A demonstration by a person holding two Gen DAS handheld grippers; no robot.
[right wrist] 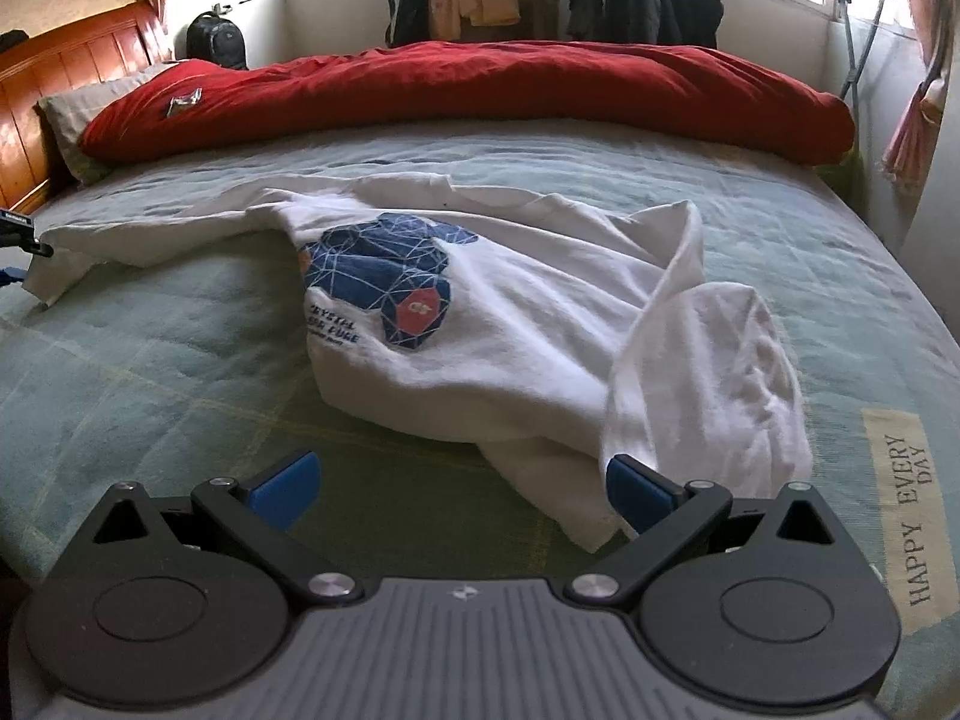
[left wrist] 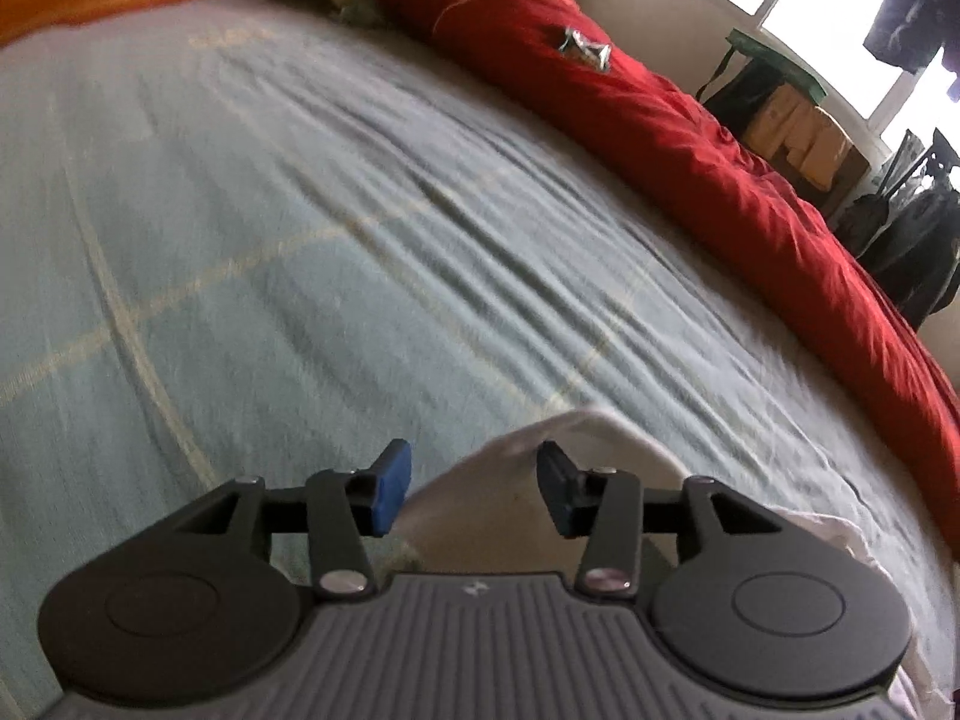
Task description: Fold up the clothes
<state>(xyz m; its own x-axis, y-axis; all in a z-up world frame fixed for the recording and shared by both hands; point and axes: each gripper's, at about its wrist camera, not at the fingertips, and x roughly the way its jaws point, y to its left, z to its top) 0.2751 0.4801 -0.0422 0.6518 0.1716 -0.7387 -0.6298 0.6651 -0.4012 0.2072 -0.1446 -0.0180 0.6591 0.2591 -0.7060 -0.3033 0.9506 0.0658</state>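
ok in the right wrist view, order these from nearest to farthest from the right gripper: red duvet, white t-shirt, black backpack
1. white t-shirt, crumpled just ahead of the right gripper
2. red duvet, across the bed's far side
3. black backpack, far left, behind the bed

1. the crumpled white cotton t-shirt (left wrist: 576, 450) shows in the left wrist view only as a blurred fold, mostly hidden behind the gripper body.
2. the pale green quilted bedspread (left wrist: 300, 240) is motion-smeared there.
3. small navy lettering (right wrist: 333, 329) under the shirt's print (partly folded under) is unreadable.
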